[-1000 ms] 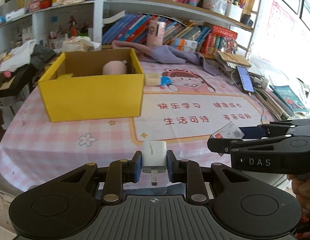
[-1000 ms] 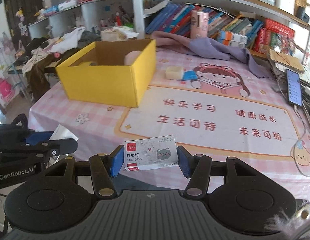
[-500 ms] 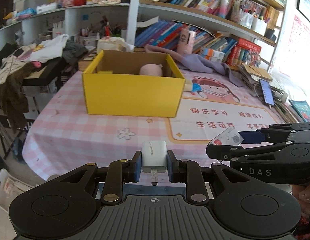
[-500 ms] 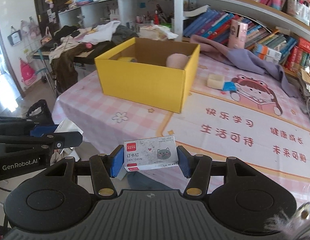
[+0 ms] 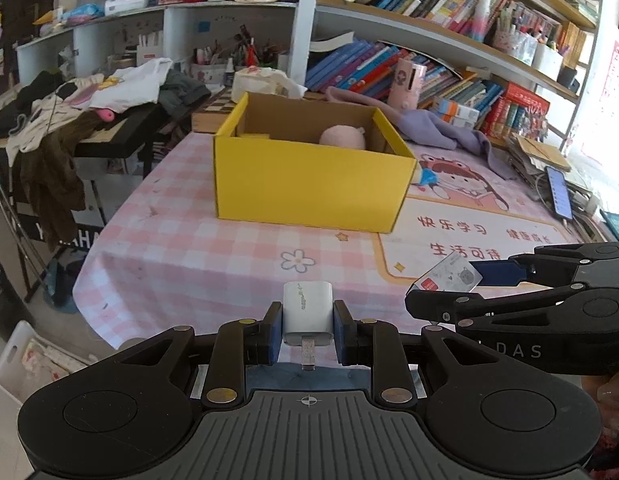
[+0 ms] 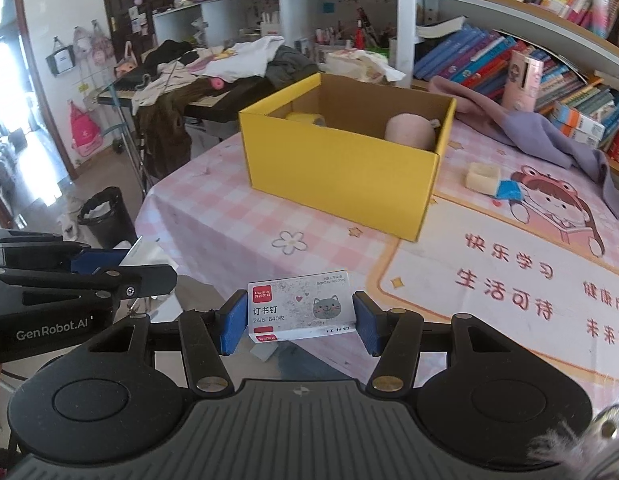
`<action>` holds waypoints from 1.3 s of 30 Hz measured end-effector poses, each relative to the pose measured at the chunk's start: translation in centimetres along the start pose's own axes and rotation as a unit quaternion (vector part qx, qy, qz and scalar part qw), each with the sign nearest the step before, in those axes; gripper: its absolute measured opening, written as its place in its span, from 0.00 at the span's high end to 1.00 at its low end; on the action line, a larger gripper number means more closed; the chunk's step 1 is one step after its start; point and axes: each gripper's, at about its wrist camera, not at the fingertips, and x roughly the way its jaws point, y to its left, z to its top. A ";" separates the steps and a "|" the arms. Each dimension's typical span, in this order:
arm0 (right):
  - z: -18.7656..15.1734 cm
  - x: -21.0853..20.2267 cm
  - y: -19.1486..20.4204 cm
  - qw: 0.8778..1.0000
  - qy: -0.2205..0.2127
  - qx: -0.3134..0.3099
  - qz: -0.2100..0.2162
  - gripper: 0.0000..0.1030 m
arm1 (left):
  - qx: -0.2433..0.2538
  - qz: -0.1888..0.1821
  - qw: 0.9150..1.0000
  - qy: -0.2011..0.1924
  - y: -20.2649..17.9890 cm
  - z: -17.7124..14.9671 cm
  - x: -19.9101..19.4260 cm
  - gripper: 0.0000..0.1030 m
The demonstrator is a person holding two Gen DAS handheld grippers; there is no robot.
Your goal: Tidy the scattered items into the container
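My left gripper (image 5: pixel 308 328) is shut on a white charger plug (image 5: pixel 308 312), prong toward the camera, held over the near edge of the pink checked table (image 5: pixel 213 248). My right gripper (image 6: pixel 300 318) is shut on a small staple box (image 6: pixel 301 306) with a cat picture; the left wrist view shows that box (image 5: pixel 449 278) at the right. The open yellow cardboard box (image 5: pixel 313 184) stands ahead on the table, with a pink round item (image 5: pixel 343 138) and a yellow item (image 6: pixel 305 118) inside. A cream block (image 6: pixel 482 178) and a blue piece (image 6: pixel 509 190) lie right of the box.
A purple cloth (image 6: pixel 529 128) and a pink speaker (image 6: pixel 523 80) sit behind the box, before shelves of books. A phone (image 5: pixel 559 194) and stacked papers lie at the table's far right. Left of the table are a keyboard stand piled with clothes (image 6: pixel 197 76) and a black bin (image 6: pixel 107 220).
Both grippers have swung left along the table's near edge, each keeping its item. The yellow box has shifted right in both views, and more of the floor at left shows.
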 end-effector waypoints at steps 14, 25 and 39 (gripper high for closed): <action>3.8 2.8 -1.8 0.999 -0.020 -0.029 0.012 0.48 | -0.013 0.010 1.000 -0.017 1.2 3.7 2.7 0.77; 10.9 4.6 -6.0 0.994 -0.099 -0.036 0.002 0.48 | 0.033 0.010 0.997 -0.062 -0.1 11.4 6.4 0.77; 16.4 12.3 -10.0 0.995 -0.061 -0.074 -0.012 0.48 | 0.064 0.015 0.997 -0.039 -0.2 17.8 14.7 0.77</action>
